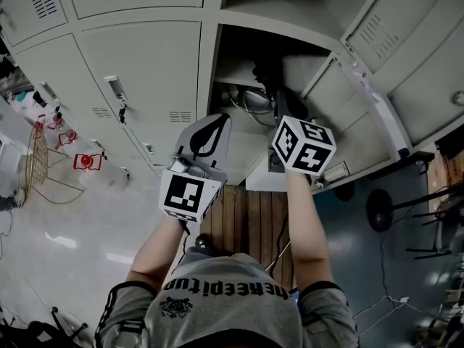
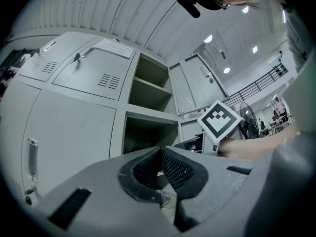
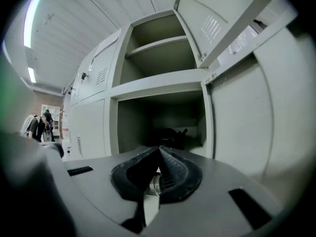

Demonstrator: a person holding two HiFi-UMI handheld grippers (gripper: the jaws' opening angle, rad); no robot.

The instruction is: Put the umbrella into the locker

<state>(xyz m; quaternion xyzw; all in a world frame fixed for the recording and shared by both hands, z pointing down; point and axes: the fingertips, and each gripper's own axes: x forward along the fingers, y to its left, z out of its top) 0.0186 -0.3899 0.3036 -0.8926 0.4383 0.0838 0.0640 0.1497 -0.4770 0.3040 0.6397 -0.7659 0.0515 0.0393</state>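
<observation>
The umbrella (image 3: 170,134) is a dark bundle lying deep inside the open lower locker compartment (image 3: 158,117); in the head view it shows as a dark shape (image 1: 270,85) on the compartment floor. My right gripper (image 3: 159,149) hangs in front of that compartment, jaws shut with nothing between them; its marker cube (image 1: 304,145) hides its tips in the head view. My left gripper (image 1: 216,122) is beside it to the left, also shut and empty, its tips (image 2: 160,151) meeting in front of the same locker column.
The compartment's door (image 1: 373,96) stands swung open to the right. An open, empty compartment (image 3: 160,48) lies above. Closed lockers (image 1: 138,71) fill the left. A wooden slatted board (image 1: 250,220) lies below, a fan (image 1: 378,209) stands right, and a wire frame (image 1: 40,165) left.
</observation>
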